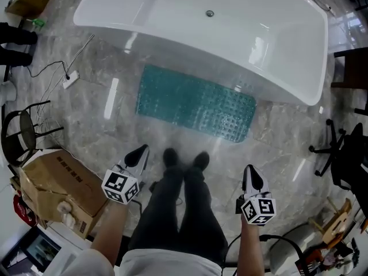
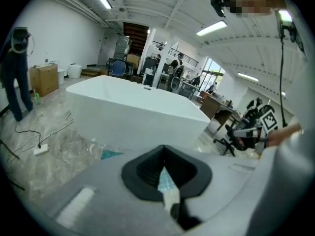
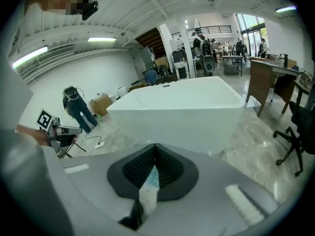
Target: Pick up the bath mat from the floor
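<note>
A teal bath mat point(image 1: 195, 103) with a bumpy surface lies flat on the marble floor, along the front of the white bathtub point(image 1: 201, 27). My left gripper point(image 1: 140, 152) hangs shut beside the person's left leg, short of the mat's near edge and empty. My right gripper point(image 1: 249, 170) is shut too, empty, to the right of the legs and further from the mat. In the left gripper view the shut jaws point(image 2: 164, 156) point toward the tub, and a sliver of the mat point(image 2: 111, 154) shows beside them. In the right gripper view the shut jaws point(image 3: 155, 154) face the tub as well.
The person's shoes point(image 1: 184, 158) stand just before the mat. A cardboard box point(image 1: 57, 186) and a black stool point(image 1: 23, 131) are at the left, a power strip point(image 1: 70, 79) with its cable lies on the floor, and an office chair point(image 1: 345, 154) stands at the right. A person point(image 2: 12, 77) stands beyond the tub's left end.
</note>
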`<state>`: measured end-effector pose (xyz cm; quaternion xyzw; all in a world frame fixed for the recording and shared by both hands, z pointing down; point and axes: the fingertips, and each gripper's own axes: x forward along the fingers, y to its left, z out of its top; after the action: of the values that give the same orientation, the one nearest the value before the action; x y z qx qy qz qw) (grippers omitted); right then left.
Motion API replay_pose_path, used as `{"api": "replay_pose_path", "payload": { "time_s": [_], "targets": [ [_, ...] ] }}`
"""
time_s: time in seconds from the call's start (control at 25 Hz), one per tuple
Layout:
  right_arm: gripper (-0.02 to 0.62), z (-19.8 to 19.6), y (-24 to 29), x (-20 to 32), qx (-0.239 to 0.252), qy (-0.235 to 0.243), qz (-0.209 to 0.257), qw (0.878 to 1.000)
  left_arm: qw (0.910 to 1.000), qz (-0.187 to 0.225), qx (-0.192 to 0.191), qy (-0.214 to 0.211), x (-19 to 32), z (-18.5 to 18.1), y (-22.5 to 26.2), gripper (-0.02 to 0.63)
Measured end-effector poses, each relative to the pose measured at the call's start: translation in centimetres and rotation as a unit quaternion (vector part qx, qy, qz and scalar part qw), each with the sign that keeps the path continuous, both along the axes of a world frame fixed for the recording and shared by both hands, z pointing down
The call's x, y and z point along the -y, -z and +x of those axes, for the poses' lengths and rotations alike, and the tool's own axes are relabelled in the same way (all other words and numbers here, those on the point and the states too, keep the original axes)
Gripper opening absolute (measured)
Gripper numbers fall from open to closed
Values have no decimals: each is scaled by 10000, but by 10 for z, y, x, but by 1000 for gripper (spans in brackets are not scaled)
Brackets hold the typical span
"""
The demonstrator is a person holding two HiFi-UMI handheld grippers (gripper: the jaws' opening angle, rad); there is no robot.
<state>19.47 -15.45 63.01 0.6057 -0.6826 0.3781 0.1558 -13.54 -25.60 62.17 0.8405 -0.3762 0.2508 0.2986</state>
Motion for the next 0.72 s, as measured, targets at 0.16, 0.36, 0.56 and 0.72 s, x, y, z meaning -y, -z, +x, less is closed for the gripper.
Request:
{"api": "replay_pose_path", "payload": {
  "time_s": [0.16, 0.36, 0.56, 0.72],
  "targets": [
    [5, 0, -51, -3, 19, -45, -91, 9999, 9999, -27, 25, 126, 3, -6, -49, 3],
    [5, -1, -117, -4, 29, -107, -143, 9998, 9998, -46, 143, 112, 4, -17, -108, 3],
    [5, 3, -179, 2, 52, -134, -120, 9998, 9995, -102, 251, 134, 5, -25, -171, 3],
    [5, 9, -224, 14, 56, -117, -32, 9999, 9995, -76, 266, 153, 12, -29, -216, 3]
  ]
}}
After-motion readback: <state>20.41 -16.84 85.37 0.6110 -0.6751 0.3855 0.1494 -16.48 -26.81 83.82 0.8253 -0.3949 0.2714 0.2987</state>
